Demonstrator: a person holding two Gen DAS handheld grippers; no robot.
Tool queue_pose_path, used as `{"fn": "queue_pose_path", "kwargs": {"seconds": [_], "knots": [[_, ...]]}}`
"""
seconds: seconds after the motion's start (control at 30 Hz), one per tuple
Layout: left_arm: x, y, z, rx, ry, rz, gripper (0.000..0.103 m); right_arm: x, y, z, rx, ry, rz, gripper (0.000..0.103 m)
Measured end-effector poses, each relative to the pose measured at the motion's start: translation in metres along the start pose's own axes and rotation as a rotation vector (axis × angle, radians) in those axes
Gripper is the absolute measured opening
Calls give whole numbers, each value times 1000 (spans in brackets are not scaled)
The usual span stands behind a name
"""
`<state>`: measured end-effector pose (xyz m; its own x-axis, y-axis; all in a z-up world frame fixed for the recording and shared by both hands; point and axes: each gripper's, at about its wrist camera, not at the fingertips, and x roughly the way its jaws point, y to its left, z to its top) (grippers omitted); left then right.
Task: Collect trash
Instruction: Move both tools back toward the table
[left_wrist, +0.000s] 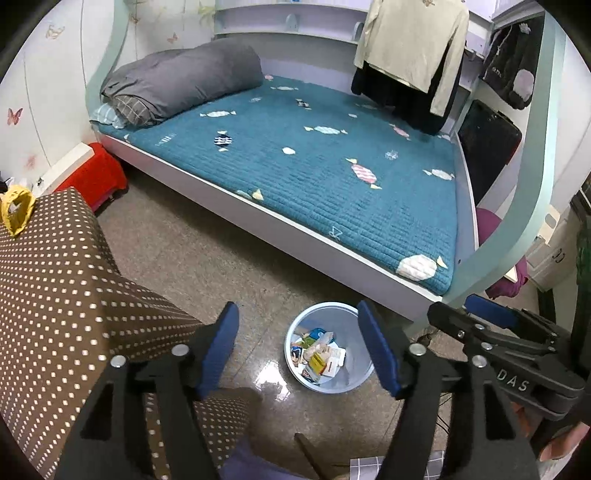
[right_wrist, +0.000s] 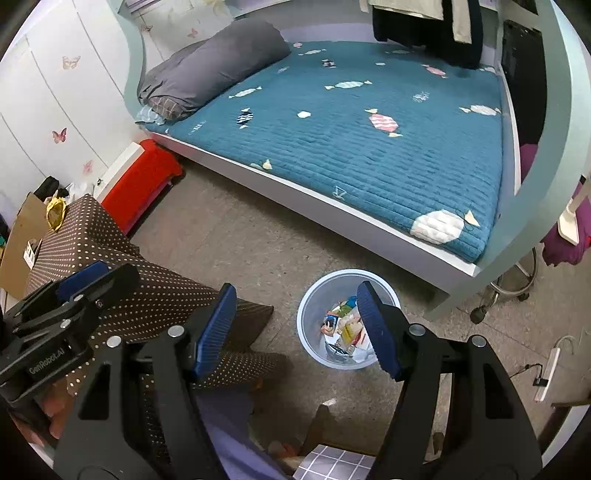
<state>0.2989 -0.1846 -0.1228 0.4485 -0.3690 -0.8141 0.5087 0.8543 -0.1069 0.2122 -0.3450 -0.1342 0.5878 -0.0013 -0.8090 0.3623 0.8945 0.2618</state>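
Observation:
A pale blue bin (left_wrist: 355, 381) stands on the floor in front of the bed, holding several wrappers and paper scraps (left_wrist: 320, 356). My left gripper (left_wrist: 299, 349) hovers above it, open, with nothing between its blue pads (left_wrist: 218, 347). The right gripper (left_wrist: 463, 314) shows side-on at the right edge of the left wrist view. In the right wrist view the same bin (right_wrist: 313, 332) and its trash (right_wrist: 343, 325) sit just under my right gripper (right_wrist: 296, 328), which is open and empty; its right pad (right_wrist: 376, 328) overlaps the bin. The left gripper (right_wrist: 99, 278) shows at the left.
A bed with a teal quilted cover (left_wrist: 314, 177) and a rolled grey duvet (left_wrist: 184, 81) fills the back. A brown dotted cloth-covered seat (left_wrist: 55, 280) is at the left, a red stool (right_wrist: 144, 181) behind it. A power strip (right_wrist: 550, 373) and a wheeled stool base (right_wrist: 513, 280) lie at the right.

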Motion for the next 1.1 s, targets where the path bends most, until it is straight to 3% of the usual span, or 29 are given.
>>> {"fn": "queue_pose_path", "kwargs": {"seconds": [0.37, 0.9, 1.1], "knots": [[-45, 42, 0, -53, -79, 33, 83, -16, 53, 10, -86, -50, 49, 76], [-100, 130, -18, -132, -135, 133, 85, -9, 161, 16, -278, -47, 127, 78], [-119, 175, -27, -199, -155, 180, 86, 1, 214, 17, -372, -30, 161, 84]]}}
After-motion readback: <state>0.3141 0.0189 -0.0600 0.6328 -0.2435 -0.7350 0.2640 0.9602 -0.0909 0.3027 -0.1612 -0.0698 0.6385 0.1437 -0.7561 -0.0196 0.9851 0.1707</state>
